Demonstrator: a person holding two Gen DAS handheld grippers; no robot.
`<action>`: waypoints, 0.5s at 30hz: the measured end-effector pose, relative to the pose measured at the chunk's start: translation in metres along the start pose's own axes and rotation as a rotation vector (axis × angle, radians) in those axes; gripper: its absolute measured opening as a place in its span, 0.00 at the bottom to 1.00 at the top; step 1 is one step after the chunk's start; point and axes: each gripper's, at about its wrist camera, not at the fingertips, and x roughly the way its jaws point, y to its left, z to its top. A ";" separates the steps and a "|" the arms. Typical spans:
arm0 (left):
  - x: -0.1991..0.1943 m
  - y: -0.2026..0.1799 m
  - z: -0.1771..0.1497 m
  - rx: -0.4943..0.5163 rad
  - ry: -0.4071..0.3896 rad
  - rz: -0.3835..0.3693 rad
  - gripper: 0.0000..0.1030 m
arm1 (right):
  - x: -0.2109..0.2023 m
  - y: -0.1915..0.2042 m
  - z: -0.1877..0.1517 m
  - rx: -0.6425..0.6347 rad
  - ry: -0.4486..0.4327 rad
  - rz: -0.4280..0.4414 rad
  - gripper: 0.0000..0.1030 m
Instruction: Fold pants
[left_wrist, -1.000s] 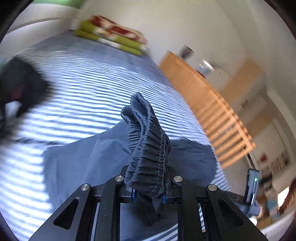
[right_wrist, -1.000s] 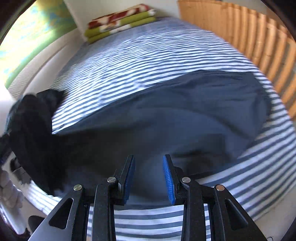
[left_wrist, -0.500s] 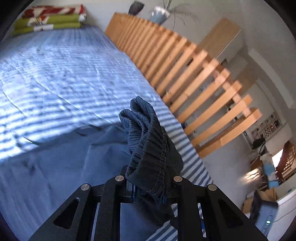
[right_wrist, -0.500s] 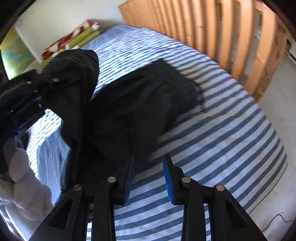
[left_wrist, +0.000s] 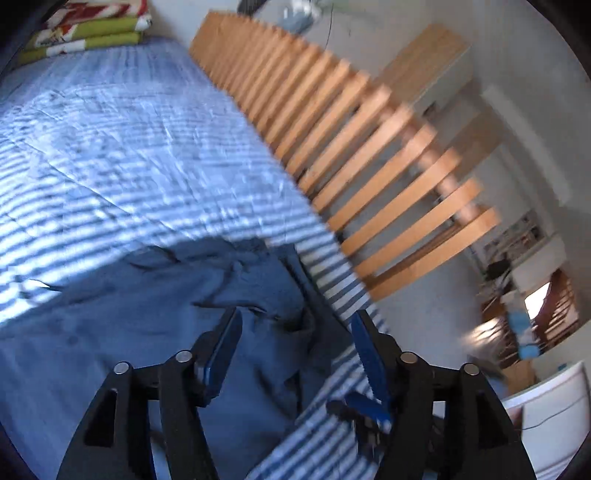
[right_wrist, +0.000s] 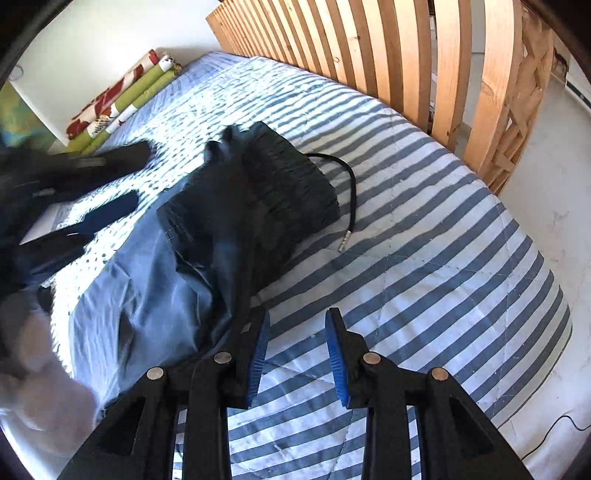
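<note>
Left wrist view showed the left gripper (left_wrist: 295, 328), jaws just spread apart and empty, above the dark blue-grey fabric pants (left_wrist: 155, 332) lying on the blue-and-white striped bedspread (left_wrist: 122, 155); the right gripper (right_wrist: 297, 332) hovered parted, holding nothing.

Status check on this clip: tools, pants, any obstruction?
Left tool jaws just opened, nothing between them. Right tool open, empty, over the bedspread. Pants on bed, waistband folded over. Drawcord trails loose; no obstruction.
</note>
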 end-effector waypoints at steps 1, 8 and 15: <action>-0.021 0.011 -0.002 -0.001 -0.023 0.010 0.74 | -0.003 0.001 0.001 0.000 -0.010 0.010 0.27; -0.142 0.142 -0.054 -0.068 -0.071 0.303 0.74 | -0.014 0.038 0.012 -0.079 -0.043 0.100 0.27; -0.192 0.233 -0.151 -0.235 0.033 0.371 0.74 | -0.014 0.107 -0.032 -0.220 0.059 0.201 0.27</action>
